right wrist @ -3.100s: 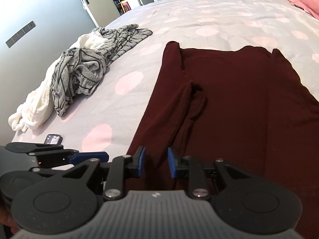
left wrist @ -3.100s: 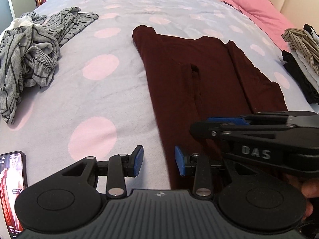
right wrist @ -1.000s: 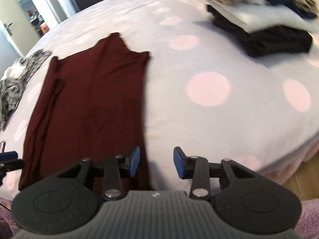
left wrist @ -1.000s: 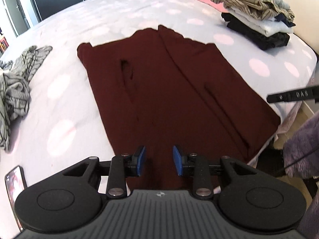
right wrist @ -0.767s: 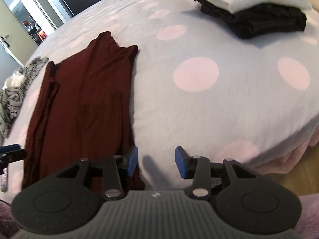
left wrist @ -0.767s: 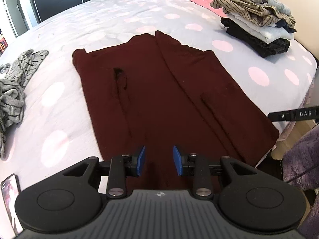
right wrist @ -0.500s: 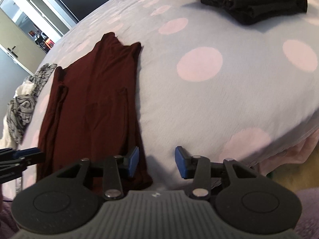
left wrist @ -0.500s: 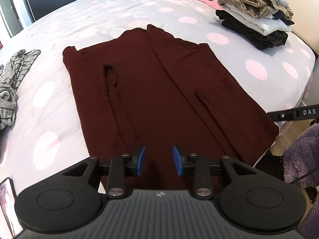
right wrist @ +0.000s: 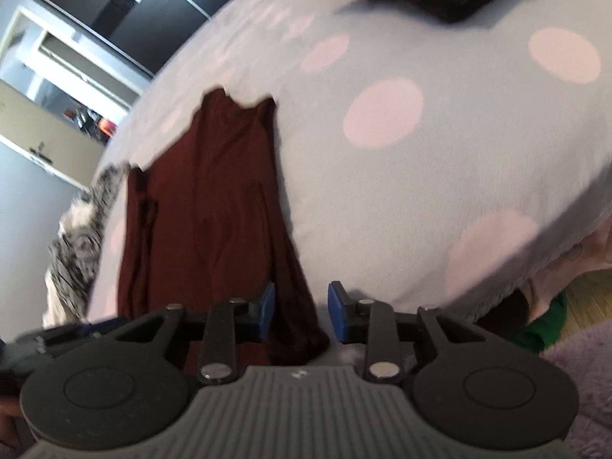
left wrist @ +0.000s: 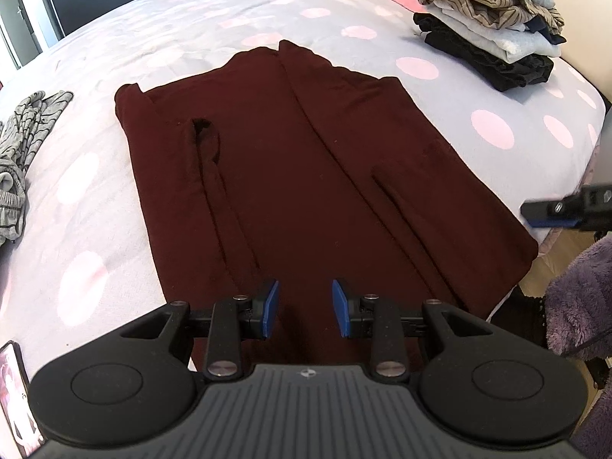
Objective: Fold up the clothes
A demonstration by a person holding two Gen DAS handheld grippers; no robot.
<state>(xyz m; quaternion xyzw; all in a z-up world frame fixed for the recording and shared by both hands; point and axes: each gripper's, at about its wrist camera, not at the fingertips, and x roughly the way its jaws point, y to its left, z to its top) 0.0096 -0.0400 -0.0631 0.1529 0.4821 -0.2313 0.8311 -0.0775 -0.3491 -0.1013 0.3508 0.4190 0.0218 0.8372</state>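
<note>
One dark maroon garment [left wrist: 290, 176] lies spread flat at the centre of one polka-dot bedspread [left wrist: 214, 19]. One stack of folded clothes [left wrist: 493, 34] sits at two o'clock. One heap of grey striped clothes [left wrist: 19, 153] lies at nine o'clock. One phone [left wrist: 13, 390] shows at seven o'clock. Two grippers: the left gripper [left wrist: 305, 309] at six o'clock, the right gripper [right wrist: 300, 310] at six o'clock in its own view

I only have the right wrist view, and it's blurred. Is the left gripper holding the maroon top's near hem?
Observer: No. The left gripper hangs open above the near hem of the maroon top, with no cloth pinched between its pads.
Operator: Anything lying on that side that I should avoid?
Observer: A phone lies on the bed at the near corner, apart from the top.
</note>
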